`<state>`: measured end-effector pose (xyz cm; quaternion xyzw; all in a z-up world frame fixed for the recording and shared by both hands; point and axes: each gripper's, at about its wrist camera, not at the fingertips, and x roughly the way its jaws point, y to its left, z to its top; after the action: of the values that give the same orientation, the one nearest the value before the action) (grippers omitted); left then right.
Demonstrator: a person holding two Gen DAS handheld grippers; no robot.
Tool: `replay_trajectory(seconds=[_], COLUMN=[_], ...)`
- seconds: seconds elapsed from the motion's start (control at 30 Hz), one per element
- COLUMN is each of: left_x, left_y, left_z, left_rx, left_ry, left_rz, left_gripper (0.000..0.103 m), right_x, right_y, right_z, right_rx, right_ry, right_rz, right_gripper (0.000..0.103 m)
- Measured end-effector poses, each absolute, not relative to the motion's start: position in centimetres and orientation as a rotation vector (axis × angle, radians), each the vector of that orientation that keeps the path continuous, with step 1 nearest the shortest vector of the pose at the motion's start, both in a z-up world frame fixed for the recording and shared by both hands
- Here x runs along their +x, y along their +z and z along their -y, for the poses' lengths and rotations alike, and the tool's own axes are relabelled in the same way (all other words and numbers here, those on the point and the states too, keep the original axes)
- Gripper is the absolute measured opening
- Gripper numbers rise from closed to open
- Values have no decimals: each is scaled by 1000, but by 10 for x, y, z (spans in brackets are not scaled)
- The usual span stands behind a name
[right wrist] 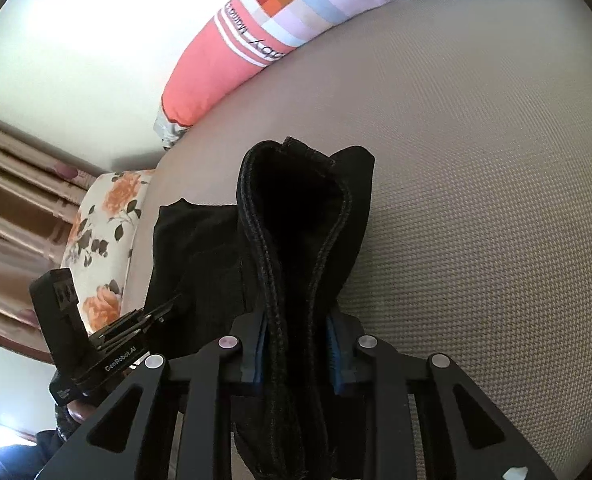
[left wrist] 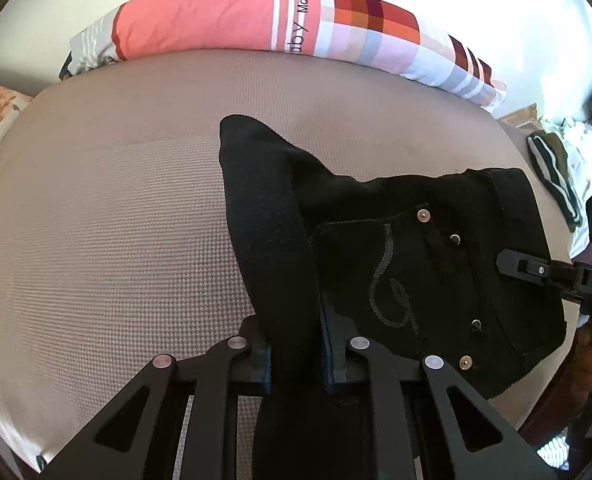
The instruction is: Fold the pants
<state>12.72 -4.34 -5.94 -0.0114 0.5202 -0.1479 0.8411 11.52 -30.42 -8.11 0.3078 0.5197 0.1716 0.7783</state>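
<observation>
Black pants (left wrist: 415,264) lie folded on the beige bed surface (left wrist: 116,220); a back pocket with sequin stitching and metal rivets faces up. My left gripper (left wrist: 296,360) is shut on a thick fold of the black fabric rising between its fingers. My right gripper (right wrist: 297,356) is shut on the pants' waistband (right wrist: 296,240), whose stitched edges loop up between its fingers. The right gripper shows at the right edge of the left wrist view (left wrist: 555,276); the left gripper shows at lower left in the right wrist view (right wrist: 108,344).
A long pink and checked pillow (left wrist: 256,20) lies along the far edge of the bed by the wall. A floral pillow (right wrist: 104,240) sits at the left. Striped and white clothes (left wrist: 555,172) lie at the right.
</observation>
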Motion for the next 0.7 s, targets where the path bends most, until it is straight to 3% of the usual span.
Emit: replay_trajectory(seconds=[0.7], left_x=[185], left_y=[-33], left_z=[3], left_rx=[-62], left_ry=[-277], left_rz=[-1012], left_gripper=[18], right_x=[184], right_y=[-68], right_z=[269], right_rx=[643], right_ry=[426], right_rz=[-1093], right_gripper=[23])
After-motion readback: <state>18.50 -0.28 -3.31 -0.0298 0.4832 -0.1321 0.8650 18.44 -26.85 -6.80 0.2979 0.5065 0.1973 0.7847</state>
